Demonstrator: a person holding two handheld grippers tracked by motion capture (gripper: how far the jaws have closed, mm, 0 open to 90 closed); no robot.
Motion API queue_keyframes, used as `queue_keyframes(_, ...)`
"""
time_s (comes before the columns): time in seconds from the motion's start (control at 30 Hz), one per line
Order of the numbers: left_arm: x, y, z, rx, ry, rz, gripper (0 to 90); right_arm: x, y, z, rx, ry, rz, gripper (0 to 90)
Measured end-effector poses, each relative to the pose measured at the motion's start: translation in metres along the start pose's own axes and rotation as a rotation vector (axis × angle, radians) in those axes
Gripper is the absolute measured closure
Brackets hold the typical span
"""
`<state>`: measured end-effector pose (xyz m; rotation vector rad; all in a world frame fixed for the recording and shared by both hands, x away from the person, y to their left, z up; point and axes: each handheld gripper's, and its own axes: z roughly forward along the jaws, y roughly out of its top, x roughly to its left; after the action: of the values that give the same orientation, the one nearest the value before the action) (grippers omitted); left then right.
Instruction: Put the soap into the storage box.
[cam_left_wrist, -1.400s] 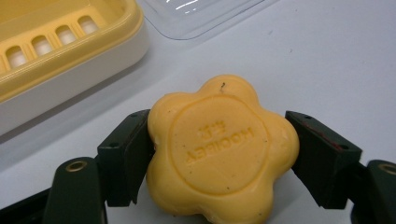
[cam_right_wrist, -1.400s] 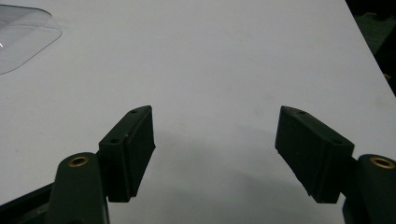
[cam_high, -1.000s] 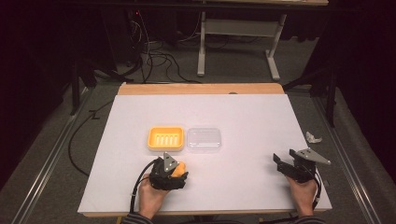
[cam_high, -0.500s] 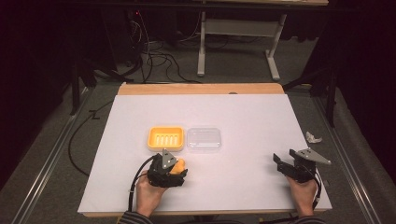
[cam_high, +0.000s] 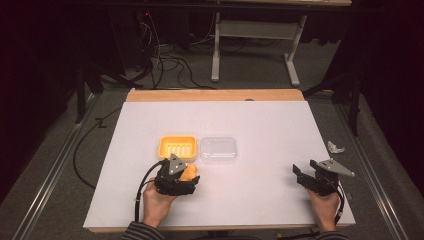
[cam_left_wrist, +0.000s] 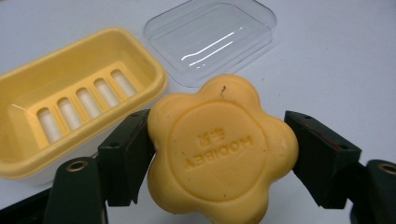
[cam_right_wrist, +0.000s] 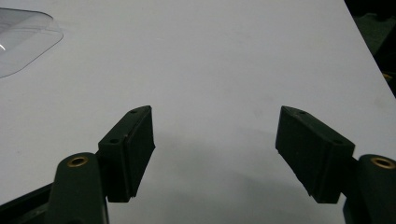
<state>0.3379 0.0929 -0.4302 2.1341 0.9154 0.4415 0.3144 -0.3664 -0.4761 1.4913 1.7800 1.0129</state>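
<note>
Left gripper (cam_left_wrist: 219, 154) is clamped on the flower-shaped soap (cam_left_wrist: 217, 151), held just near the yellow soap dish (cam_left_wrist: 60, 100), with the clear lid (cam_left_wrist: 210, 35) beside the dish further right. Right gripper (cam_right_wrist: 215, 154) sits wide open and empty over bare table (cam_right_wrist: 224, 56), well apart from everything. Risk as I see it: jaws only catch the soap on its rounded lobes, so it could twist or slip out.
</note>
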Motion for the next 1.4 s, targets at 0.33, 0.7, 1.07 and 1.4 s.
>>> queue_keyframes(0.33, 0.012, 0.008, -0.005, -0.002, 0.007, -0.014, 27.3, 0.0, 0.0, 0.0, -0.005, 0.001, -0.003, 28.3)
queue_keyframes(0.7, 0.028, 0.02, -0.008, -0.009, 0.028, -0.031, 27.4, -0.001, 0.0, -0.001, -0.009, 0.0, 0.001, 28.2)
queue_keyframes(1.07, 0.044, 0.03, -0.007, -0.011, 0.051, -0.045, 27.4, -0.001, 0.0, -0.001, -0.01, 0.0, 0.003, 28.2)
queue_keyframes(1.4, 0.06, 0.03, 0.001, -0.004, 0.077, -0.077, 27.4, 0.0, 0.0, -0.001, -0.01, 0.0, 0.003, 28.2)
